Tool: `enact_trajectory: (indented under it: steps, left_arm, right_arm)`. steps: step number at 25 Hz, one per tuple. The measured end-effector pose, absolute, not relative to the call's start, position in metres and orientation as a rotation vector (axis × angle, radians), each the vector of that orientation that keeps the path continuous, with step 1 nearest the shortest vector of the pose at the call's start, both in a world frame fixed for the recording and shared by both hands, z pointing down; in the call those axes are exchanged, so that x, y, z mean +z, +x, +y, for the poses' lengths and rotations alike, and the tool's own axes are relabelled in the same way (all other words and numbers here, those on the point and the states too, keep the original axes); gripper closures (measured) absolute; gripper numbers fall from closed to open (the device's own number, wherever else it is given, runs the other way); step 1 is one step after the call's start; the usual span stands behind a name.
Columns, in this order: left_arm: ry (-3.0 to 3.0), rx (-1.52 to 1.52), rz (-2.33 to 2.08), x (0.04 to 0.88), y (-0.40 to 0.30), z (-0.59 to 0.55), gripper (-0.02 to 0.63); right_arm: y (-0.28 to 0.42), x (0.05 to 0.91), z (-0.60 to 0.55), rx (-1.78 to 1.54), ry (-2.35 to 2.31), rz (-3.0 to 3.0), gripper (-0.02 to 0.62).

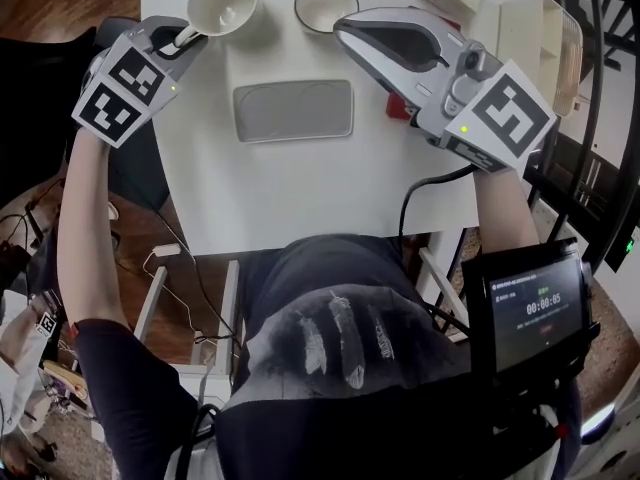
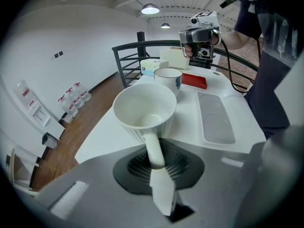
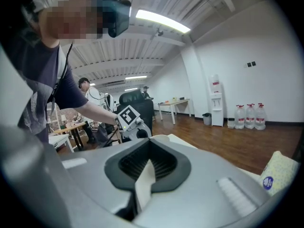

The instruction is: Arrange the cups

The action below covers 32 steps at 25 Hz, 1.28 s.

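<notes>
Your left gripper (image 1: 185,38) held the white cup (image 1: 222,3) tight by its handle, the cup just in front of it. Your right gripper (image 1: 345,26) was closed and empty. You had to lift slowly and keep it level.

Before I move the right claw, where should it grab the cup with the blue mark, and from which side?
Probably by the rim: one jaw inside, one outside the near wall, coming down from above. The cup with the blue mark stands upright, mouth open, and no handle shows. The right claw is shut, so open it first.
</notes>
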<state>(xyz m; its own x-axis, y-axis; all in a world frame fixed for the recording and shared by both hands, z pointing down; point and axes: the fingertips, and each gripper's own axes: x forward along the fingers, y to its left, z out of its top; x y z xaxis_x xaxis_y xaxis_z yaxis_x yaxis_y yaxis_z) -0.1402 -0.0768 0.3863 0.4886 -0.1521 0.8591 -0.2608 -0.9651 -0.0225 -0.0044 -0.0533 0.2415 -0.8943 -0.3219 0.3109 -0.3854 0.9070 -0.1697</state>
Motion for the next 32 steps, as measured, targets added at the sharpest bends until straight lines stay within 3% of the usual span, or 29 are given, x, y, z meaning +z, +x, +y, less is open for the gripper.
enact_trajectory:
  steps: [18, 32]
  left_arm:
    - [2.746, 1.511, -0.198, 0.328, -0.13, -0.035, 0.558]
    - [2.75, 1.509, 0.084, 0.351, -0.117, 0.033, 0.557]
  right_arm:
    - [0.005, 0.232, -0.058, 0.329, 0.587, -2.818, 0.591]
    - [0.016, 0.235, -0.053, 0.365, 0.645, -2.808, 0.591]
